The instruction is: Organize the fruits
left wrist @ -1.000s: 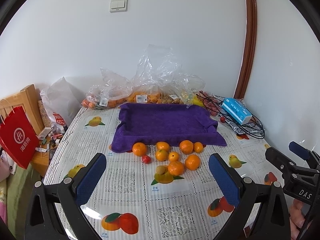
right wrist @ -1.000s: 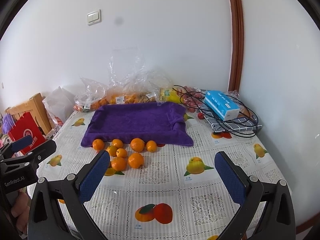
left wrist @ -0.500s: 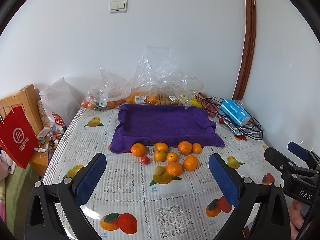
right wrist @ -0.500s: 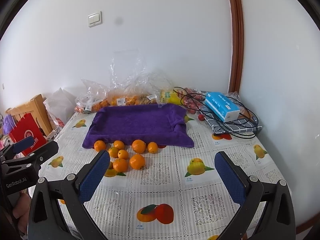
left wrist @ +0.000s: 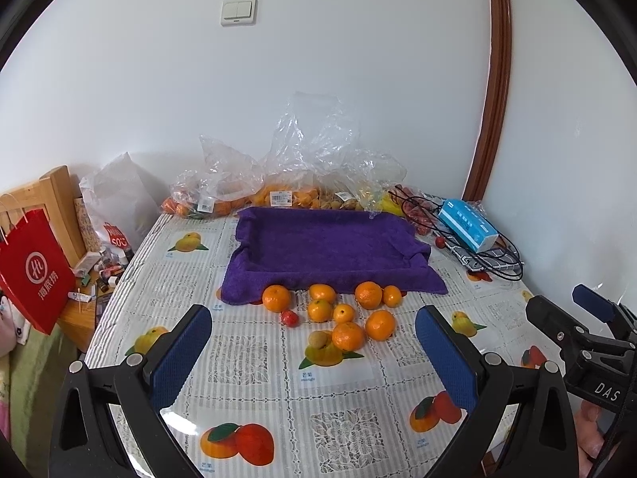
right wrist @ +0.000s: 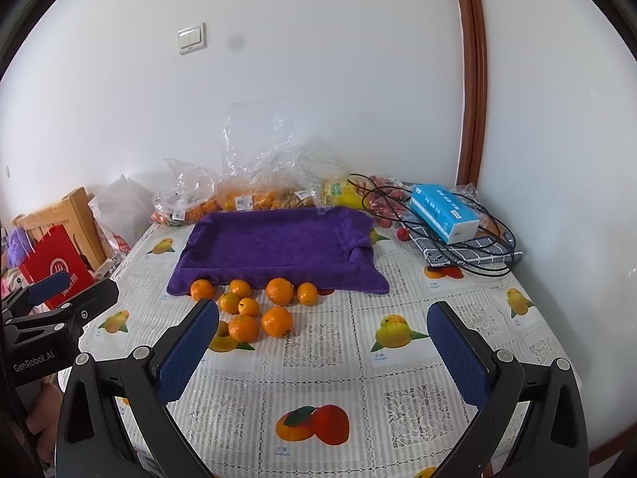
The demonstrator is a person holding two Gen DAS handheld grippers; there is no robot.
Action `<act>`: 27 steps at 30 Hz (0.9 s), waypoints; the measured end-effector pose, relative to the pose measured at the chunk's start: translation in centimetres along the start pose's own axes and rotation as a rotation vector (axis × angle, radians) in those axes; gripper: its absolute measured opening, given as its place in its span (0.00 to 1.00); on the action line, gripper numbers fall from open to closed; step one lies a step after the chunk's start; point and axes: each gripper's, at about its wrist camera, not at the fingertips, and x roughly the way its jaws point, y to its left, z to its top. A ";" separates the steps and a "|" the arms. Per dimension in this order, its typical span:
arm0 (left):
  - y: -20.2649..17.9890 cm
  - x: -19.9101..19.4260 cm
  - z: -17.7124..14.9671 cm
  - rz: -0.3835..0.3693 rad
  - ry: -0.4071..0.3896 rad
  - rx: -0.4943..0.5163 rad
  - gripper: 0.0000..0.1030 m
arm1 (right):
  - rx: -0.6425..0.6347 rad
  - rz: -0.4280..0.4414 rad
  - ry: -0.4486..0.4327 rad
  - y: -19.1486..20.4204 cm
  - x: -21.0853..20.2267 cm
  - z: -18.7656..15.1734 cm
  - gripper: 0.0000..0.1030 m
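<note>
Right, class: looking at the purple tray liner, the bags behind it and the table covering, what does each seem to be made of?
Purple liner: looks like soft terry or plush cloth, matte and fuzzy, its edges slumping in folds.
Bags: thin clear plastic film, crinkled and glinting, with fruit showing through.
Table covering: probably wipe-clean vinyl, with printed fruit and lace patterns and a glare patch near the left gripper; this is uncertain.
</note>
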 end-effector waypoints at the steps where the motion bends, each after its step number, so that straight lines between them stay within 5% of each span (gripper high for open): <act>1: 0.0 0.0 0.0 0.000 0.001 0.001 1.00 | 0.001 -0.001 -0.002 0.0 -0.1 0.0 1.00; 27: 0.0 -0.1 0.1 0.014 -0.014 0.003 1.00 | 0.017 0.012 -0.002 -0.2 0.2 0.0 1.00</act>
